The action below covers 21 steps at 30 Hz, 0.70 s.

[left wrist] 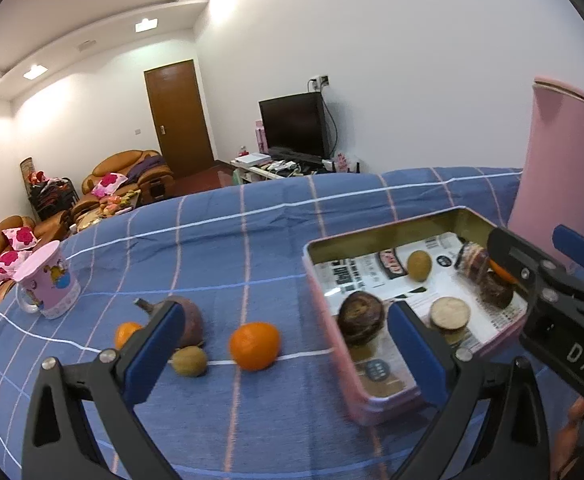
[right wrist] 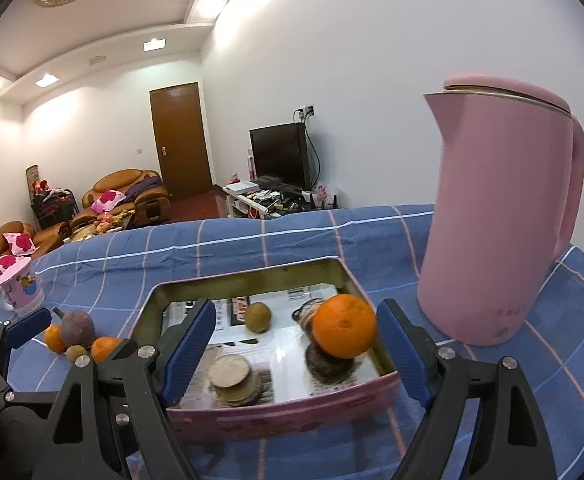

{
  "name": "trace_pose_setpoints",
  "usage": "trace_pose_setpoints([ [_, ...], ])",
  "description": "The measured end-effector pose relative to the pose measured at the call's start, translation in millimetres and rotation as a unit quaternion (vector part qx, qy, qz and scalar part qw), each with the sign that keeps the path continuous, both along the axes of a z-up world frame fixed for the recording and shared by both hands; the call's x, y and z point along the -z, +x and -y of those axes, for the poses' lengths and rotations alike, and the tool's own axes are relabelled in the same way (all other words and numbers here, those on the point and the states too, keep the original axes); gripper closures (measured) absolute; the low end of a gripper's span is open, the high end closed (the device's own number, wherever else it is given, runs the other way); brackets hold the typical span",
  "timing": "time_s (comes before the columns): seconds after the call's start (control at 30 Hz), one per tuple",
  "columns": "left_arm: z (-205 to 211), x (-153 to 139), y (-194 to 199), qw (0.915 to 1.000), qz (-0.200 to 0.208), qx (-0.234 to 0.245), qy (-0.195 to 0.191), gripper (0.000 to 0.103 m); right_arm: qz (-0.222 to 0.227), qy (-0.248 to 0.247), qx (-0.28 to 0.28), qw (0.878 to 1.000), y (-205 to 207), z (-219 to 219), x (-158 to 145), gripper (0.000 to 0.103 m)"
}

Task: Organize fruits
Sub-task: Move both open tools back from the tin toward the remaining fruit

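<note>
Two smooth oranges [left wrist: 254, 345], one fuzzy oval kiwi [left wrist: 189, 361] and a round purple fruit [left wrist: 190, 322] are being seen on the checked-cloth counter [left wrist: 220, 248]. Left claw [left wrist: 284, 356] is being held wide open, empty. Rectangular pink tin [right wrist: 292, 420], long axis running away, is being filled; right claw [right wrist: 296, 346] is wide open around a dimpled orange [right wrist: 345, 326].

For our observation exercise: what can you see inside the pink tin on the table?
Inside the pink tin: a kiwi, a cut pale-faced piece, dark brown fruits and an orange on a printed paper lining. The fruits cover parts of the lining.
</note>
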<state>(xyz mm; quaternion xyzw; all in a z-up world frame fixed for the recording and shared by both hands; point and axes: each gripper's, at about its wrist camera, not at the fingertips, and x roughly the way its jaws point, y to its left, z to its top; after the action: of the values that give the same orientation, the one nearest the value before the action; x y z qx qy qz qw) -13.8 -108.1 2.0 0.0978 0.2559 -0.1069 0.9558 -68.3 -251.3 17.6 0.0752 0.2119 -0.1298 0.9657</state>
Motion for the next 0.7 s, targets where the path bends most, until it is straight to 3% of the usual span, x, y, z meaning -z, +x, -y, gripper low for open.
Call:
trace_pose_setpoints([
  [0.7,-82,5,30,0.9984,-0.021,-0.051,-0.016,0.0,-0.007,0.0,-0.044,0.999,26,-74,2,0.019],
])
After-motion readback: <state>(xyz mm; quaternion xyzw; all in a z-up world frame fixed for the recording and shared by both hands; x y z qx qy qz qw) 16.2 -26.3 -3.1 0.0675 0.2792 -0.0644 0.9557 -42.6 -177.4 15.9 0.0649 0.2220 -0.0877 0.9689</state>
